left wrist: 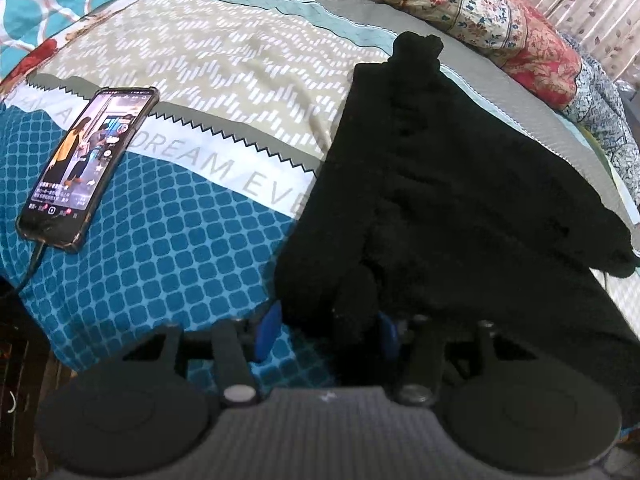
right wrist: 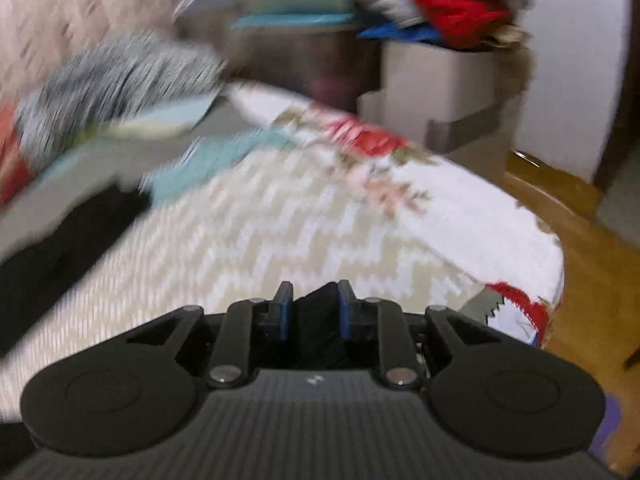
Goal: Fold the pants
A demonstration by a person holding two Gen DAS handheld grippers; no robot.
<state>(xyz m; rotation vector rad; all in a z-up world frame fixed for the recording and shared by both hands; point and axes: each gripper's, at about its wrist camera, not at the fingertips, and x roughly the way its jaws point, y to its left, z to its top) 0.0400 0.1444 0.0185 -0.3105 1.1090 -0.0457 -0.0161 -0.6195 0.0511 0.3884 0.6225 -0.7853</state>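
Black pants (left wrist: 460,200) lie bunched on the right half of the patterned bedsheet (left wrist: 180,240), one narrow end reaching toward the far pillows. My left gripper (left wrist: 328,328) stands at their near left corner with its jaws apart. A fold of the black cloth sits between the blue pads (left wrist: 268,328), and bare sheet shows beside it. In the blurred right wrist view my right gripper (right wrist: 316,306) is shut on a wad of black cloth that stands up between its pads. A strip of the pants (right wrist: 68,240) runs off to the left edge.
A phone (left wrist: 86,164) with a lit screen and a cable lies on the sheet at the left. Floral quilts (left wrist: 500,20) are piled at the far edge. Past the bed's corner stands a beige bin (right wrist: 448,96) topped with clothes (right wrist: 440,4), on wooden floor (right wrist: 580,260).
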